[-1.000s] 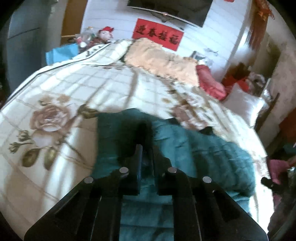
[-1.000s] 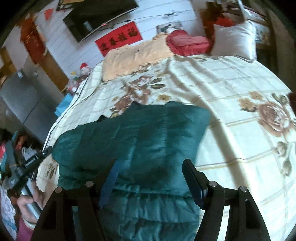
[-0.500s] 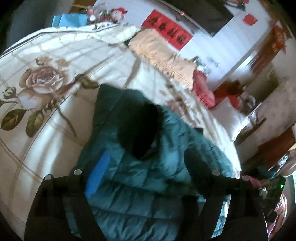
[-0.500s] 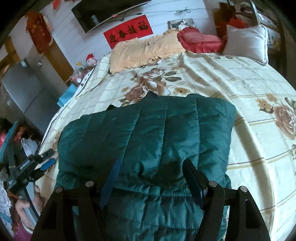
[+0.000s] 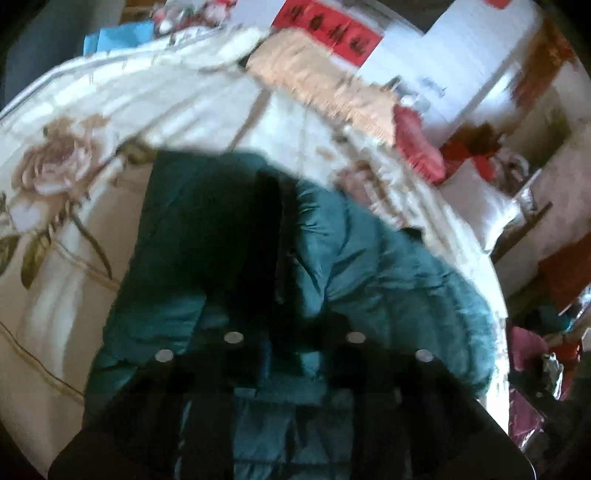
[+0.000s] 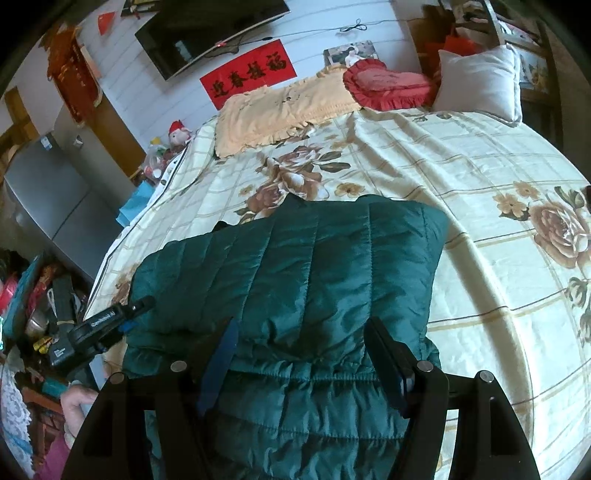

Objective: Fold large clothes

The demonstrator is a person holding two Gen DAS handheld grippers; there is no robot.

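Jacket [image 6: 295, 280]: one, dark green, quilted, lying folded on the bed [image 6: 480, 184], near the edge closest to both cameras. Bedspread cream, checked, with brown roses.

Left gripper [image 5: 280, 258]: view blurred. Jaws closing, nearly together, tips buried in a dark fold of the jacket [image 5: 369, 266]; fabric lies between them, but whether the pads press it I cannot tell.

Right gripper [image 6: 299, 354]: jaws well apart, over the gathered hem of the jacket, holding nothing.

Writing: one red banner [image 6: 251, 74] on the white wall, four black Chinese characters. White lettering on the left gripper's body, seen from the right camera, too small to read.

Count at the head of the bed: one yellow frilled pillow [image 6: 280, 110], one red heart cushion [image 6: 388, 85], one white pillow [image 6: 480, 81]. One television [image 6: 207, 33] above the banner.
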